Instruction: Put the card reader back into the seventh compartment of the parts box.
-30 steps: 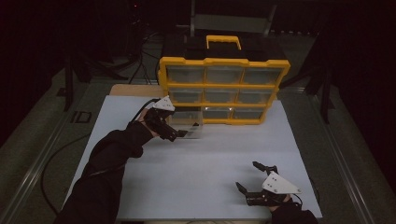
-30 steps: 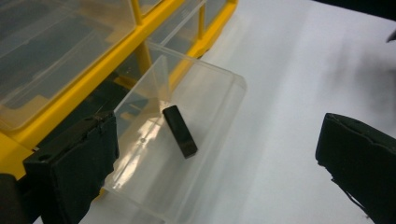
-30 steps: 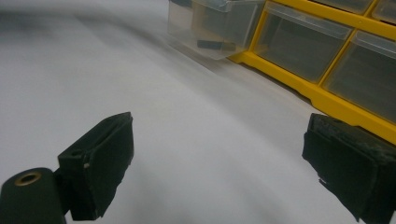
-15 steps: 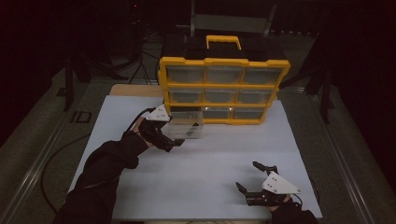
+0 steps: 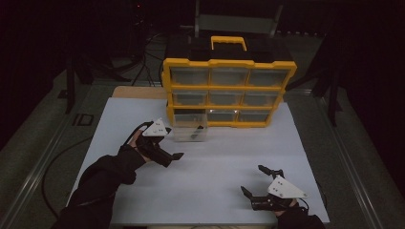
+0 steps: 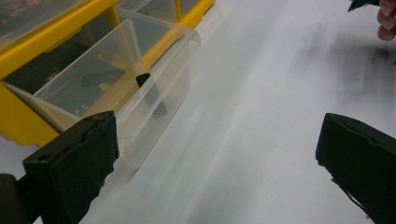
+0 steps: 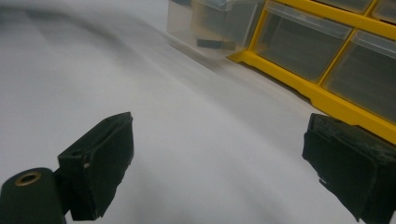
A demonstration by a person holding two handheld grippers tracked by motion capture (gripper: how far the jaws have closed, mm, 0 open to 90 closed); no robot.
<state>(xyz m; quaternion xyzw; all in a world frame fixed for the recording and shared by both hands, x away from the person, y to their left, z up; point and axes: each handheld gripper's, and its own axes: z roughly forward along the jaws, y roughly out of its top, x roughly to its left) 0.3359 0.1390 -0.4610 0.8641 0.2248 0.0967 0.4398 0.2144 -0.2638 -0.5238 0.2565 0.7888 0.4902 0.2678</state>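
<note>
A yellow organizer (image 5: 229, 89) with clear drawers stands at the back of the white mat (image 5: 215, 167). Its bottom-left clear drawer (image 5: 190, 132) (image 6: 116, 88) (image 7: 210, 23) is pulled out onto the mat, with a small black part (image 6: 142, 79) inside. My left gripper (image 5: 173, 144) (image 6: 219, 154) is open just left of and nearer than the drawer front, touching nothing. Near the front right edge, my right gripper (image 5: 251, 178) (image 7: 219, 144) hovers open and empty, aimed toward the organizer.
The organizer's other drawers are shut, and a yellow handle (image 5: 229, 43) sits on its top. The mat's front edge (image 5: 210, 222) lies just below the right gripper. Dark floor and cables surround the table.
My left gripper has drawn back from the drawer front toward the person and stands apart from it. The drawer stays pulled out. The right gripper has not moved.
</note>
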